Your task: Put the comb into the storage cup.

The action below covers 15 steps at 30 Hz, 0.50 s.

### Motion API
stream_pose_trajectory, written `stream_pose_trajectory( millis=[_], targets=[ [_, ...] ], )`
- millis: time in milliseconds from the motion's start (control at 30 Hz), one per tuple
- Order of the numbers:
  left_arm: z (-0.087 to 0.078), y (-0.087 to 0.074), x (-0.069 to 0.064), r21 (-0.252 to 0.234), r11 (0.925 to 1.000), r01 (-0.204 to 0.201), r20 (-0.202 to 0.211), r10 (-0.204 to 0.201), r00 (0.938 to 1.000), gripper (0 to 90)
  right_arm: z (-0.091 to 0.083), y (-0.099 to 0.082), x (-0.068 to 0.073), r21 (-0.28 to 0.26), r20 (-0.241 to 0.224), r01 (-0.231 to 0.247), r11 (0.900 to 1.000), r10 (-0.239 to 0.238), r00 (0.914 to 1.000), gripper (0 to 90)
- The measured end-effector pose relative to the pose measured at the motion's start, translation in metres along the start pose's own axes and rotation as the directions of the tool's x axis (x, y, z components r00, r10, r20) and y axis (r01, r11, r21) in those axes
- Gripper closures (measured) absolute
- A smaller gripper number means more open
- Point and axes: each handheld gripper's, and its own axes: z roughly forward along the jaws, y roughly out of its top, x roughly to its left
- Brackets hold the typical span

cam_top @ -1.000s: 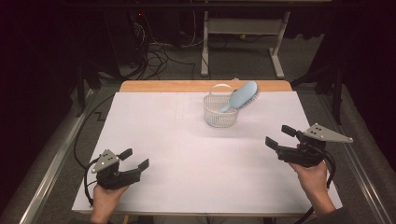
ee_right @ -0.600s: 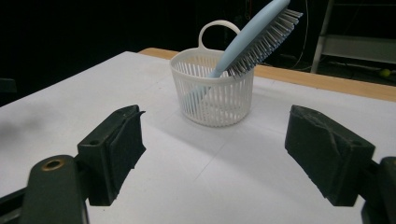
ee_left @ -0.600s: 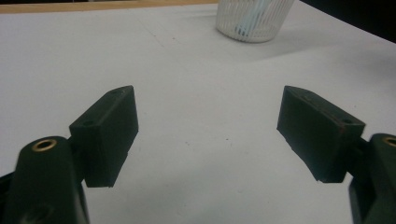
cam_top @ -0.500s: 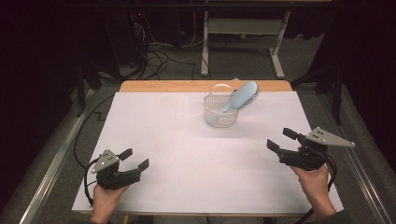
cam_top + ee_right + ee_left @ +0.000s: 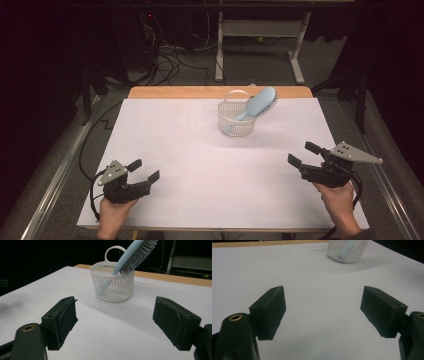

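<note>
Closest to me, my left gripper (image 5: 146, 170) sits over the near left corner of the white table (image 5: 200, 165), jaws spread wide and grasping nothing, and my right gripper (image 5: 304, 154) sits over the near right part of the table, likewise released and empty. Both are close to the near edge, and the right one is also close to the right edge. Between the two, and beyond them, lies a broad stretch of bare white surface, with open room all the way up the middle. Farther off, right of centre and near the far edge, stands one white basket (image 5: 236, 120) with slatted walls and a loop handle at its far rim. One light blue hairbrush (image 5: 261, 102) stands in it, handle down inside, bristled head leaning out over the right rim. In the left gripper view the basket's (image 5: 348, 251) upper half is cut off by the frame, and the brush shows only as blue streaks through the slats. In the right gripper view the brush (image 5: 136, 253) head runs off the top. Behind the table a wooden strip (image 5: 175, 92) borders the far edge, then a dark floor with tangled cables (image 5: 165, 57), hard to make out.
</note>
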Motion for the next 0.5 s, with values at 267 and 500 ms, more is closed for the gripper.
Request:
stream_pose_trajectory(
  millis=[267, 500],
  targets=[
    [0.0, 0.0, 0.0, -0.002, 1.0, 0.002, 0.001, -0.002, 1.0, 19.9, -0.004, -0.006, -0.001, -0.003, 0.005, -0.009, 1.0, 0.009, 0.9999, 19.1],
    [-0.001, 0.0, 0.001, -0.002, 1.0, 0.003, -0.001, -0.003, 1.0, 19.9, -0.007, -0.011, -0.002, -0.009, 0.01, -0.016, 0.9998, 0.016, 0.9998, 18.4]
  ],
)
